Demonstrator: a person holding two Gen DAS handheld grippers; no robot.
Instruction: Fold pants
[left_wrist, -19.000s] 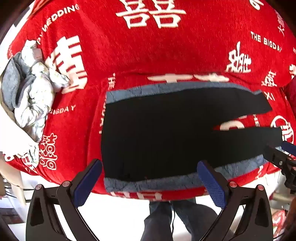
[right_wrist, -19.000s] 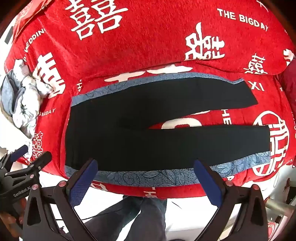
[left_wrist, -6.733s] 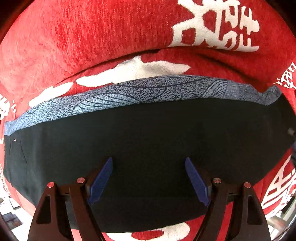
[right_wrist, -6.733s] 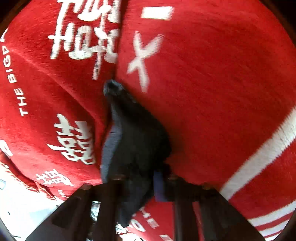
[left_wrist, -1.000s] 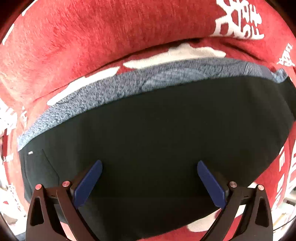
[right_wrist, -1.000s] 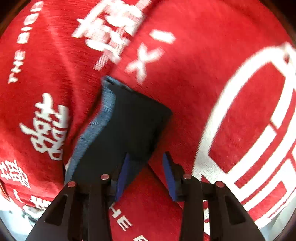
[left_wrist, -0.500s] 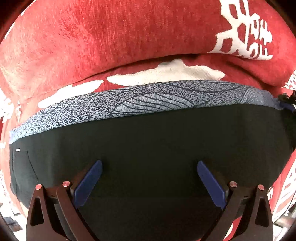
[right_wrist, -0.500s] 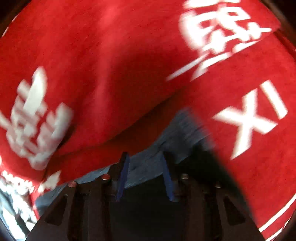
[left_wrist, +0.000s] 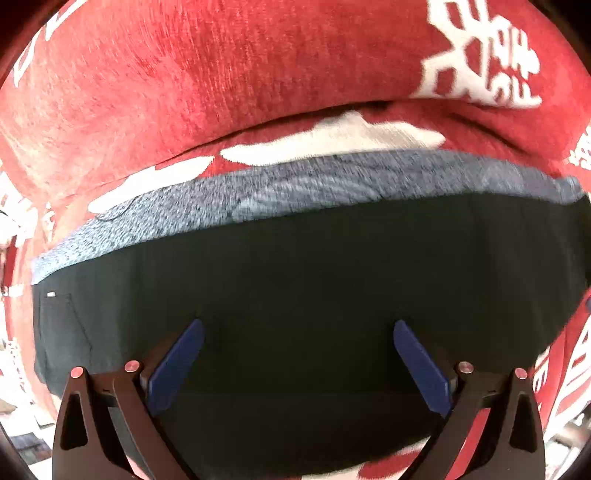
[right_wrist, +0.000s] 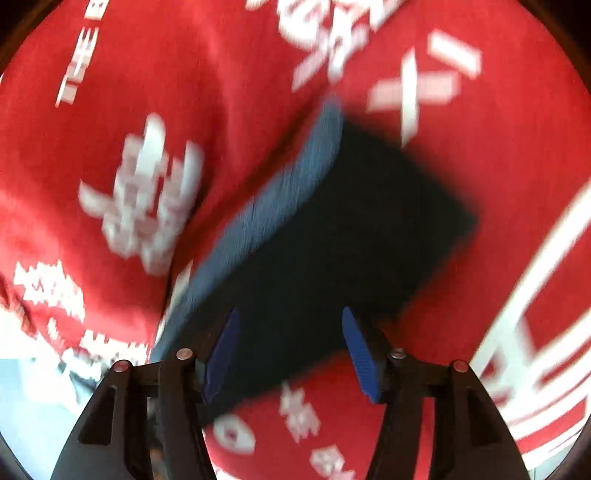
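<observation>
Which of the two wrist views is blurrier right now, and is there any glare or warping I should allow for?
Right wrist view: heavy motion smear across the red cover lettering and the pants edge; the right tool, jaws opening, stays sharp. Left wrist view: milder blur, mostly on the blue-grey side band; the left tool is crisp. Both: strong fisheye bowing, dark corners, no glare.

Colours: black pants on red printed cover

We see the pants black, with a blue-grey mottled, wave-lined side band along their far edge; around the pants, the cover is red plush with white characters and lettering; gripper pads are blue on black fingers.
</observation>
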